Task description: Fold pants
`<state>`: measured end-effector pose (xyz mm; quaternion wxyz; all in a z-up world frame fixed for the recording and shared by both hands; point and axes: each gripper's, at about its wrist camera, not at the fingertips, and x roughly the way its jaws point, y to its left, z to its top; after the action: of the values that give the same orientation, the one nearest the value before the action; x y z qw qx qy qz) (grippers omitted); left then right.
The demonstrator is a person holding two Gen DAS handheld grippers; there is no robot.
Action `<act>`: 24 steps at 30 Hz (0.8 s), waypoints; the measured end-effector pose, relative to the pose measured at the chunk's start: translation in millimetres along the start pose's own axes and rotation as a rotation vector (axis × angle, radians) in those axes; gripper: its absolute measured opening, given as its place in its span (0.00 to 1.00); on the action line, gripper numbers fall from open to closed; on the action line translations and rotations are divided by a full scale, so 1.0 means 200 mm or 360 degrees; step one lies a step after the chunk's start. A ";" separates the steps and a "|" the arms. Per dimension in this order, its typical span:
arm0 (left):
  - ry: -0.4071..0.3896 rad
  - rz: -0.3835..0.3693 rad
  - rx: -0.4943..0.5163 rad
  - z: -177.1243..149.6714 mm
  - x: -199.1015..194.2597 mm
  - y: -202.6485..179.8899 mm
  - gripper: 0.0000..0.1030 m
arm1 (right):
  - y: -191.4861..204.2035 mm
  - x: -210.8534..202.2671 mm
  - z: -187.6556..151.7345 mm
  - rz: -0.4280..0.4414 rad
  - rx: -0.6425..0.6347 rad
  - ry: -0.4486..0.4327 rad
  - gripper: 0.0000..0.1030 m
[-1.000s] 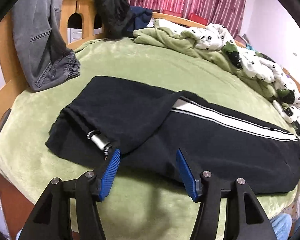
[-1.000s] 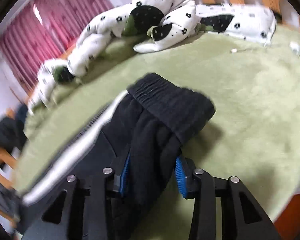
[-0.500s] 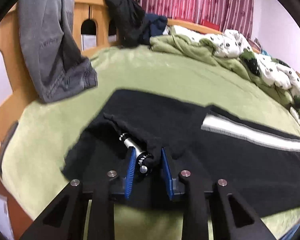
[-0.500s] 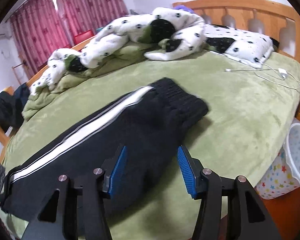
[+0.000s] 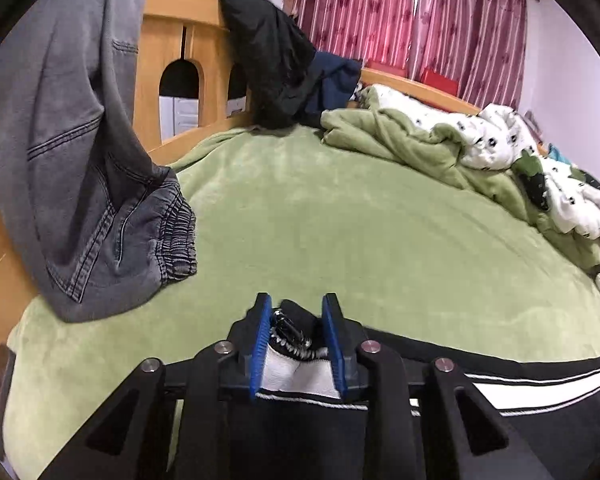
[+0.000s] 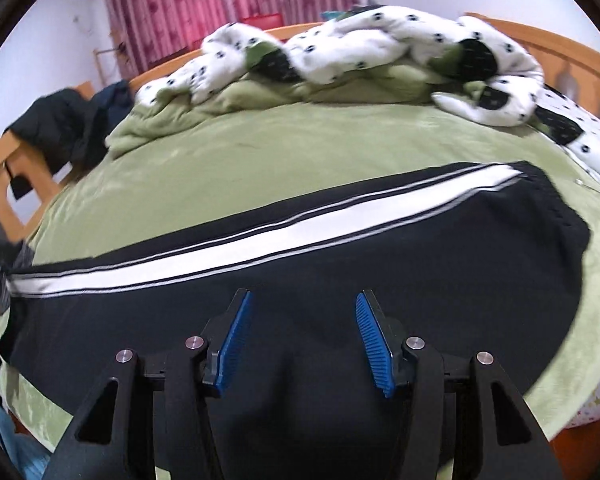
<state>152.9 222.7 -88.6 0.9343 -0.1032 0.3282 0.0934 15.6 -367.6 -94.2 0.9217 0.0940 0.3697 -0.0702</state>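
Black pants [image 6: 420,248] with a white side stripe [image 6: 300,232] lie lengthwise on the green bed [image 5: 340,220]. My left gripper [image 5: 296,340] holds the waist end: bunched black cloth, the metal-tipped drawstring [image 5: 288,332] and a bit of white stripe fill the gap between its blue pads [image 5: 260,344]. Its jaws are opening slightly, with the cloth still pinched and raised off the bed. The rest of the pants [image 5: 540,420] trails off to the right. My right gripper [image 6: 304,340] hovers open over the black leg, with nothing between its fingers.
Grey jeans [image 5: 72,184] and a black jacket [image 5: 268,68] hang over the wooden footboard [image 5: 172,32]. A crumpled green-and-white quilt [image 6: 340,52] lies along the far side. A star-patterned basket [image 6: 592,404] stands beside the bed at the right.
My left gripper closed on the waistband and drawstring and carried them across the bed. My right gripper let go of the leg cuff, opened, and shifted along the leg.
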 end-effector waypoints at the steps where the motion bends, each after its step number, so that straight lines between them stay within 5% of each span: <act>1: 0.0015 -0.0003 -0.0009 0.00 0.01 0.00 0.41 | 0.06 0.02 -0.01 0.0013 -0.0016 0.0018 0.51; 5: 0.0007 -0.0131 -0.0041 -0.03 -0.06 0.01 0.61 | 0.18 0.05 -0.04 0.0049 -0.0056 0.0039 0.52; 9: 0.0104 -0.0298 0.0009 -0.14 -0.17 -0.03 0.61 | 0.27 0.02 -0.06 0.0067 -0.0079 0.0032 0.51; 17: 0.0331 -0.0677 -0.0210 -0.61 -0.44 0.01 0.61 | 0.33 -0.13 -0.12 0.0137 0.0028 -0.0028 0.52; 24: 0.0487 -0.0816 -0.0386 -0.89 -0.47 0.04 0.61 | 0.37 -0.22 -0.16 0.0157 0.0054 -0.0055 0.52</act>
<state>-26.3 174.3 -165.8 0.8481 -0.3058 0.4147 -0.1232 -23.2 -285.7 -76.5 0.9286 0.1264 0.3474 -0.0324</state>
